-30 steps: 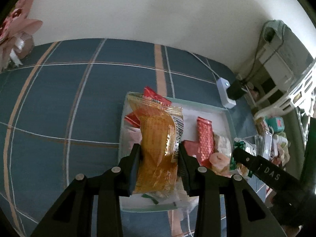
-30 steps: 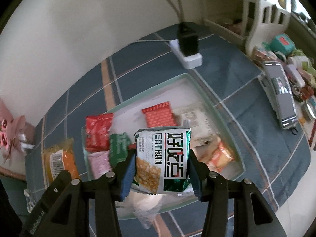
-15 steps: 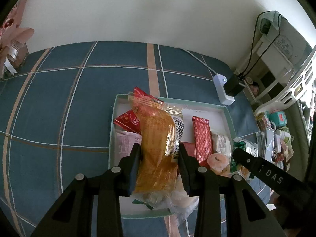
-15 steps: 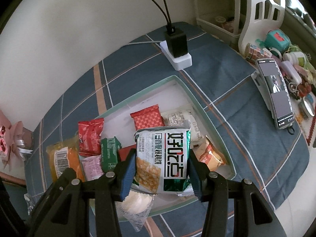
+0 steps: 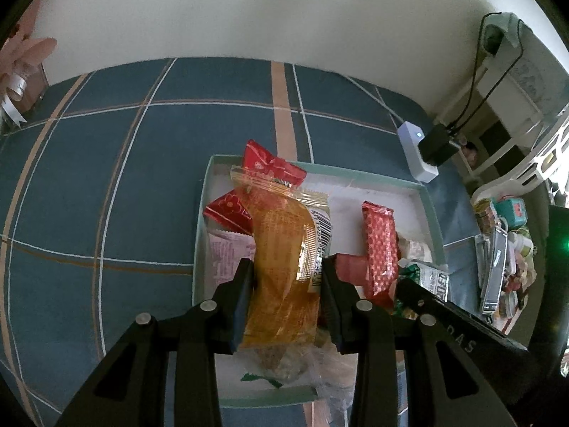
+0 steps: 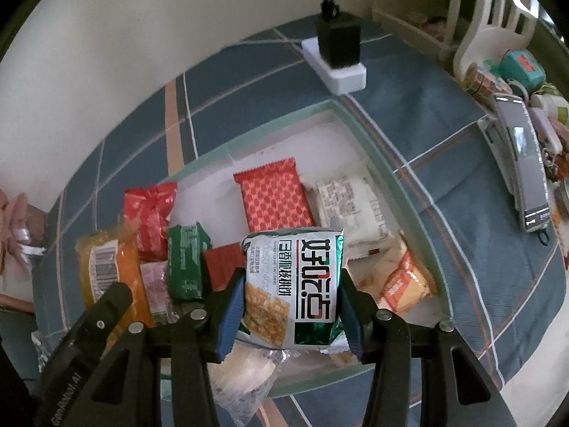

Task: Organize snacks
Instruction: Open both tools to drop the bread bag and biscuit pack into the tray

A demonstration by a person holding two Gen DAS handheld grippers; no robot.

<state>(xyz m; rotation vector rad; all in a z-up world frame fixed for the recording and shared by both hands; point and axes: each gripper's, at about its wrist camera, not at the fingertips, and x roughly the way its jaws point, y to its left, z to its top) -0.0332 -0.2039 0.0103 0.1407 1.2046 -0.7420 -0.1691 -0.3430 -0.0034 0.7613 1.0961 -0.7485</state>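
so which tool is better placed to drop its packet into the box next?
Probably right: its tool holds the green-white packet over a bare patch of the box. The left tool holds the orange packet over stacked snacks.

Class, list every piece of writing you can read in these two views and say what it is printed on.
"DAS": right hand-held gripper, rest of the word hidden.
"好吃点": green-and-white snack packet; its smaller print is too blurred to read.
Barcode digits: orange snack packet, too small to read.
Lettering on left hand-held gripper: blurred.
Phone screen: unreadable.
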